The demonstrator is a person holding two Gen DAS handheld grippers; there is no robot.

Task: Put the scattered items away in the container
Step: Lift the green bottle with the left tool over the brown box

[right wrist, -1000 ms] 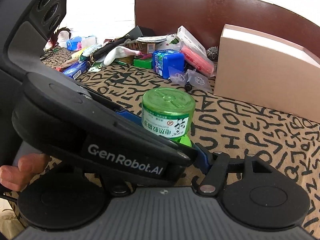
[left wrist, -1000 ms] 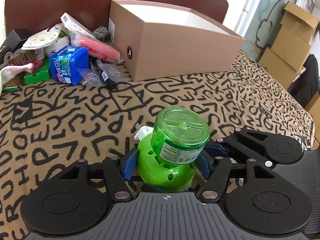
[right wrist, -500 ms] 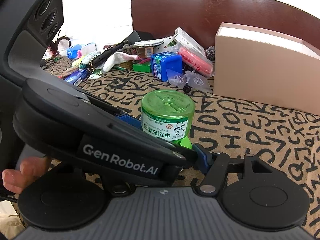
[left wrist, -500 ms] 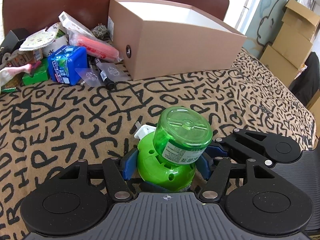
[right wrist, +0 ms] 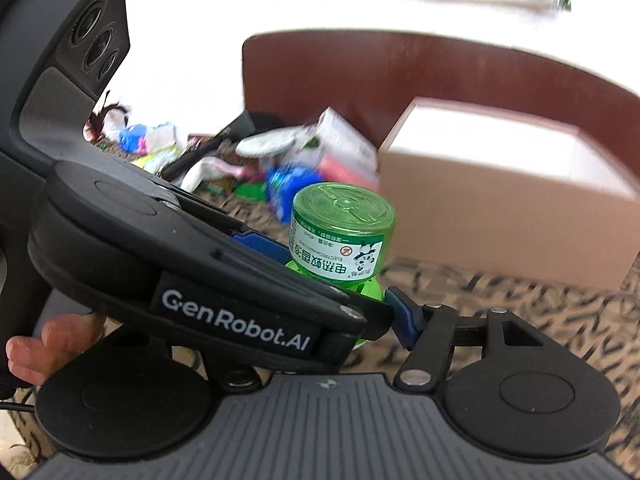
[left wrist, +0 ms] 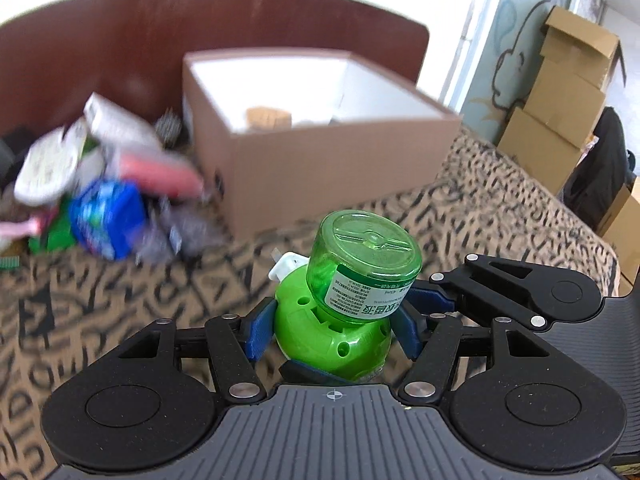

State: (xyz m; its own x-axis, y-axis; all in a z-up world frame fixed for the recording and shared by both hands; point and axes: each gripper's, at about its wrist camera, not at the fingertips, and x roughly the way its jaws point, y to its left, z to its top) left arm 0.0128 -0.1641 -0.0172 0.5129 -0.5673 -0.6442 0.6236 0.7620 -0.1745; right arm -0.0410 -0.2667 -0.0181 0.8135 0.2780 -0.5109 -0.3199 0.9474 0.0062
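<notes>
A green mosquito-repellent device (left wrist: 344, 312) with a clear green bottle on top and a white plug is held by both grippers; it also shows in the right wrist view (right wrist: 340, 240). My left gripper (left wrist: 332, 332) is shut on its round green base. My right gripper (right wrist: 344, 312) is shut on the same device from the right side, its left finger hidden behind the left gripper's body. The device is lifted above the patterned cloth (left wrist: 120, 304). The open brown cardboard box (left wrist: 320, 168) stands ahead, with a small brown item inside (left wrist: 268, 117).
A blurred pile of scattered items lies left of the box: a blue pack (left wrist: 106, 220), a red pack (left wrist: 160, 172), white boxes (left wrist: 116, 120). A brown headboard (left wrist: 120, 60) is behind. Cardboard boxes (left wrist: 560, 112) are stacked at the right.
Both grippers have risen with the green device and moved toward the box. The view now looks down into the box, and the background is blurred by the motion.
</notes>
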